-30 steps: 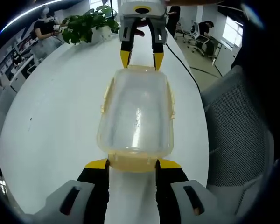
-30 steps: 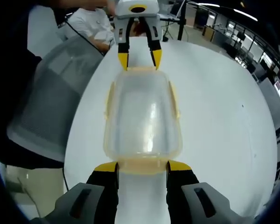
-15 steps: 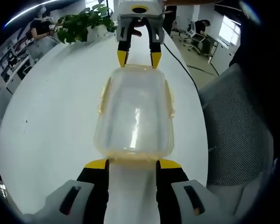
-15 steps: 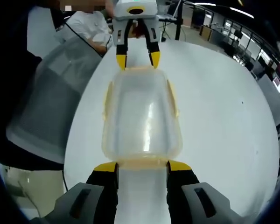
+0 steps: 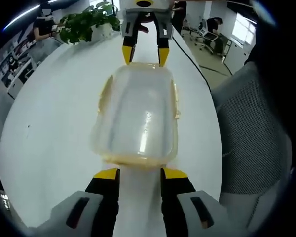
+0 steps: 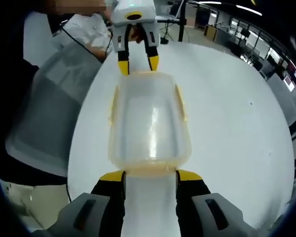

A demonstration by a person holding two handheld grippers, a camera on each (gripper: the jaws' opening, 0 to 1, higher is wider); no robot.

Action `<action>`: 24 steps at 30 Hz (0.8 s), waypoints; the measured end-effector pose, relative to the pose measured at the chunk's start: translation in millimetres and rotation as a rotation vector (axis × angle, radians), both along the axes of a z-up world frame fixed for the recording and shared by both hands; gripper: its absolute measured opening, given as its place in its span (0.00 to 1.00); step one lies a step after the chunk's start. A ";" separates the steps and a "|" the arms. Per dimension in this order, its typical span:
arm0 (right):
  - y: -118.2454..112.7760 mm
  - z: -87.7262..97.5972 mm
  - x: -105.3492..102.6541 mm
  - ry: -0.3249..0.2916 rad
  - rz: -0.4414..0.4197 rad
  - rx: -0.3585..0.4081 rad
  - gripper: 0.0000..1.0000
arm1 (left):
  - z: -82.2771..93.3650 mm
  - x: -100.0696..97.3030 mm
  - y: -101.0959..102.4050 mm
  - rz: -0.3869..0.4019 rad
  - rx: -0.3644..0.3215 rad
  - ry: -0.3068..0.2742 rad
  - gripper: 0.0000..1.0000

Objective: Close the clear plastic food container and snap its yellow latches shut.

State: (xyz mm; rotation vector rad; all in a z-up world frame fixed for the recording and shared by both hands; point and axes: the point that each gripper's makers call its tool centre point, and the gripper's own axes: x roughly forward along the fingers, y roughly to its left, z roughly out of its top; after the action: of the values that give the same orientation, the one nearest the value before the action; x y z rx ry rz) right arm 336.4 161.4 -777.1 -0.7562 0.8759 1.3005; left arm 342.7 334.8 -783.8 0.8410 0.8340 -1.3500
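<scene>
A clear plastic container with its lid on lies lengthwise on the white table. Yellow latches run along its long sides, and a yellow latch strip crosses its near end. My left gripper is open, its yellow tips at that near end. My right gripper faces me at the far end, jaws apart. In the right gripper view the container reaches from my open right gripper to the left gripper. Its side latches lie flat against the walls.
A potted plant stands at the table's far end, and a black cable trails along the table's right side. A grey mesh chair stands at the table edge, seen again as the chair. A person in white sits behind.
Both grippers have closed in on the container's two ends. In the left gripper view the container now looks skewed, its near end over the jaw tips.
</scene>
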 end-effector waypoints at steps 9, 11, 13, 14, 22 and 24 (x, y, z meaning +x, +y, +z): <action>-7.7 12.5 -0.3 0.080 -0.179 0.055 0.38 | 15.4 -1.4 -5.5 0.084 -0.067 0.046 0.37; -9.6 14.1 3.3 0.092 -0.238 0.077 0.38 | 19.1 0.4 -4.6 0.106 -0.066 0.048 0.39; -11.9 16.0 4.9 0.115 -0.304 0.103 0.37 | 20.9 2.3 -2.2 0.106 -0.066 0.036 0.39; -13.5 16.1 4.6 0.120 -0.319 0.103 0.36 | 21.6 2.4 -1.0 0.118 -0.066 0.042 0.39; 3.6 26.4 -5.7 0.234 -0.502 0.232 0.35 | 27.1 0.7 -5.6 0.420 -0.202 0.215 0.39; 8.4 26.7 -4.5 0.245 -0.539 0.263 0.35 | 25.2 3.0 -6.3 0.451 -0.219 0.217 0.39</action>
State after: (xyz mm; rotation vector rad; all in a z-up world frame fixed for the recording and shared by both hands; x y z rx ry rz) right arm 331.8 169.8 -750.4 -0.1326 0.9942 1.0027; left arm 345.8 328.5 -758.6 0.3109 0.9559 -1.1131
